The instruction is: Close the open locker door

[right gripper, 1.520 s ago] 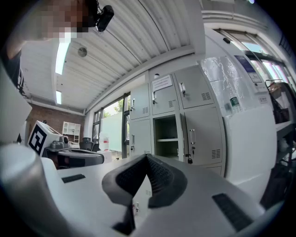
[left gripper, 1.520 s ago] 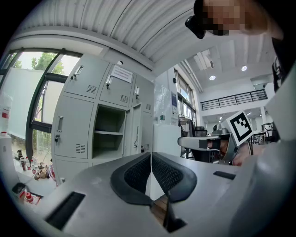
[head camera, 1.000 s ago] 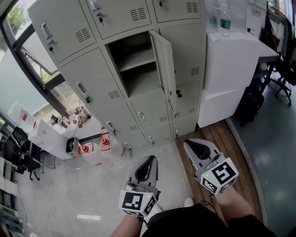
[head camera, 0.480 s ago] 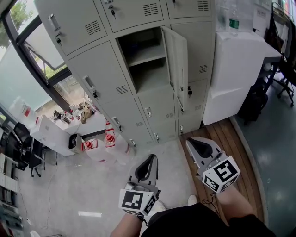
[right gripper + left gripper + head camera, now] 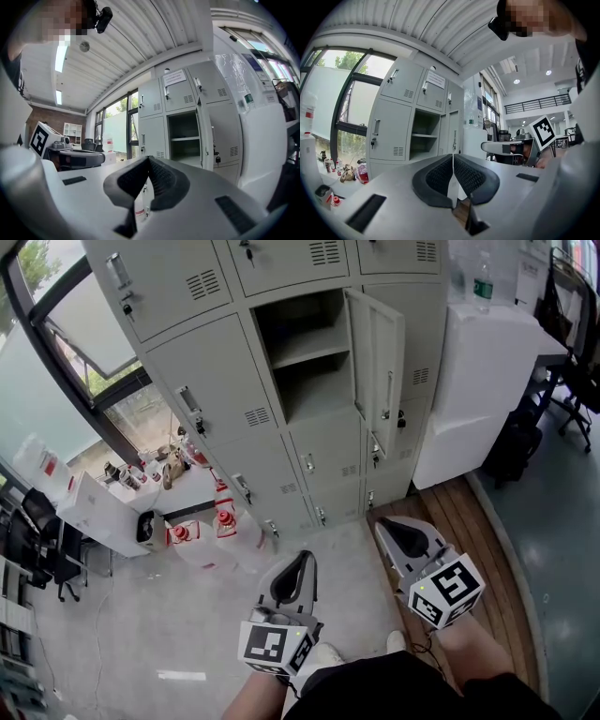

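While the left gripper (image 5: 302, 563) and right gripper (image 5: 396, 531) are both clenched on nothing, they hang well short of the lockers (image 5: 202, 381), only floor (image 5: 169, 624) between. Bottles (image 5: 221, 521) sit at the lockers' foot, left side. Door (image 5: 380, 371) stands open mid-lockers, swung toward the white cabinet (image 5: 478, 371) beside them.

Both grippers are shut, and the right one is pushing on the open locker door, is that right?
No. The left gripper and right gripper are both shut, but the head view shows the right one held low, short of the open locker door, touching nothing.
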`<state>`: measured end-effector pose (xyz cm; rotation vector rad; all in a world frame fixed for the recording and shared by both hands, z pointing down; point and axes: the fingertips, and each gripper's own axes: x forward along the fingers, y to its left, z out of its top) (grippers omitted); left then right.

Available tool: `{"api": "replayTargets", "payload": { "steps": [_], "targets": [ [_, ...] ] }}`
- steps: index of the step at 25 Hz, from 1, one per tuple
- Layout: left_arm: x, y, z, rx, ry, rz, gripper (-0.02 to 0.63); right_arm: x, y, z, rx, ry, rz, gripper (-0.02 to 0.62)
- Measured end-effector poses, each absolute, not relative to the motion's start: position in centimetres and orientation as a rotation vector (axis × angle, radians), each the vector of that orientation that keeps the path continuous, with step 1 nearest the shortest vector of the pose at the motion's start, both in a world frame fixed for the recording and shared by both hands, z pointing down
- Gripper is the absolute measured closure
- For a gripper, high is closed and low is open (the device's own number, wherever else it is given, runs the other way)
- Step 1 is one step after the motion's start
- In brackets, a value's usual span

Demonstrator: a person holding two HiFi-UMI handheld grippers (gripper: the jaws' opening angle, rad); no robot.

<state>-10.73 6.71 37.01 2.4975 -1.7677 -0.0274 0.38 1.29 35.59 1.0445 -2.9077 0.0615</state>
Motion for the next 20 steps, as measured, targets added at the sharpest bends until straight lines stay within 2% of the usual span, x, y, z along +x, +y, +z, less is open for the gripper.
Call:
{"api": "replayTargets", "payload": {
  "steps": [11,20],
  "targets": [
    [-17.0,6.7,37.6,2.518,-1.724,-0.065,0.586,-5.3,1.8,36.4,1.124,-2.871,0.093,0.543],
    [-19.5,7.0,37.2,2.55,-1.67,-0.072,0.586,-7.8,3.1,37.3,1.19,-2.834,0.114,0.543]
  ]
}}
